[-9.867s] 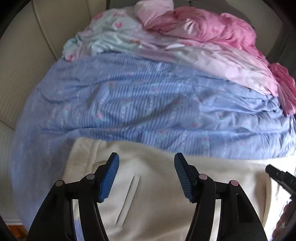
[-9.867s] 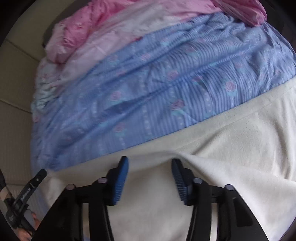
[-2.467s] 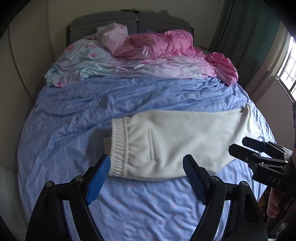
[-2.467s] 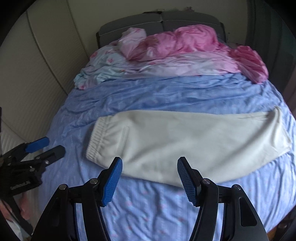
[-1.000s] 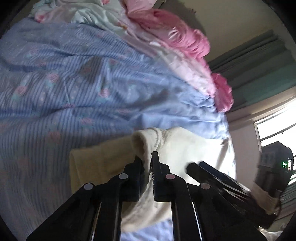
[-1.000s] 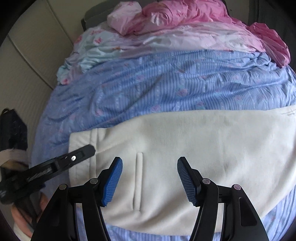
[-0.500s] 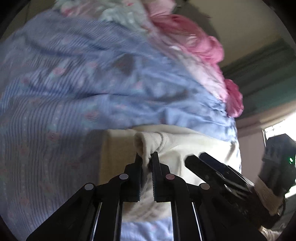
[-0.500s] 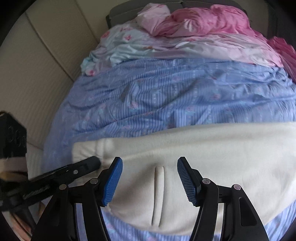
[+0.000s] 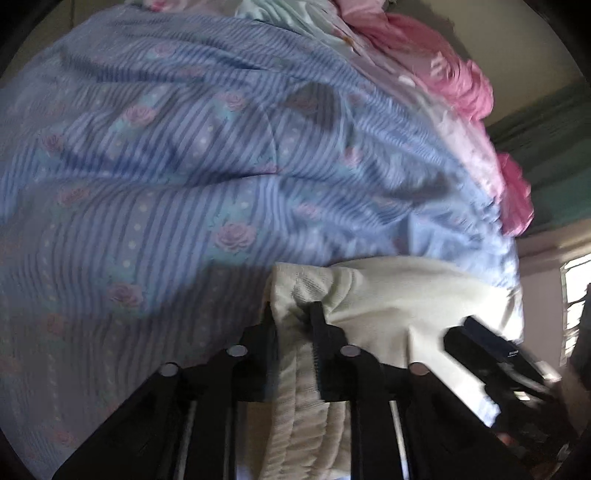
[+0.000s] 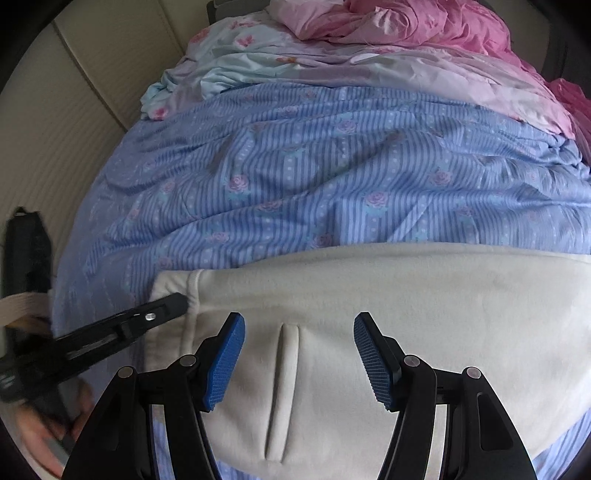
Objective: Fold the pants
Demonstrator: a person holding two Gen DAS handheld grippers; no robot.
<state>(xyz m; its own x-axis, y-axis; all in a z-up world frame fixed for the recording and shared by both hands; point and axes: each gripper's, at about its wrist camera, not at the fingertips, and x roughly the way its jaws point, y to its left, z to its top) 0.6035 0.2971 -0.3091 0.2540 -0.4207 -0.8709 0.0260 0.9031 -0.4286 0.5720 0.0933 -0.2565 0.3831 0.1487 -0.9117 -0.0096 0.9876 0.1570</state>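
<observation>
Bottom centre of the left wrist view, the left hand-held gripper (image 9: 293,332) is clamped tight on the ribbed waistband (image 9: 295,291) of the cream pants (image 9: 399,306), a bunch of cloth pinched up between its two black fingers. Over in the right wrist view, the right hand-held gripper (image 10: 299,360) hangs wide open at the bottom of the frame, blue pads spread either side of the pocket slit (image 10: 282,391), gripping nothing. The pants (image 10: 406,302) lie flat across the lower half of that view, running off the right edge, so the leg ends are out of sight. Beyond them stretches the blue striped bedsheet (image 10: 332,177), then pink bedding (image 10: 406,22) heaped at the top of the frame. Progress? The pants look laid leg on leg lengthwise, but I see no crosswise fold yet. I'd judge the waistband end is just being taken up to carry toward the leg ends; that fold and any after it remain.
</observation>
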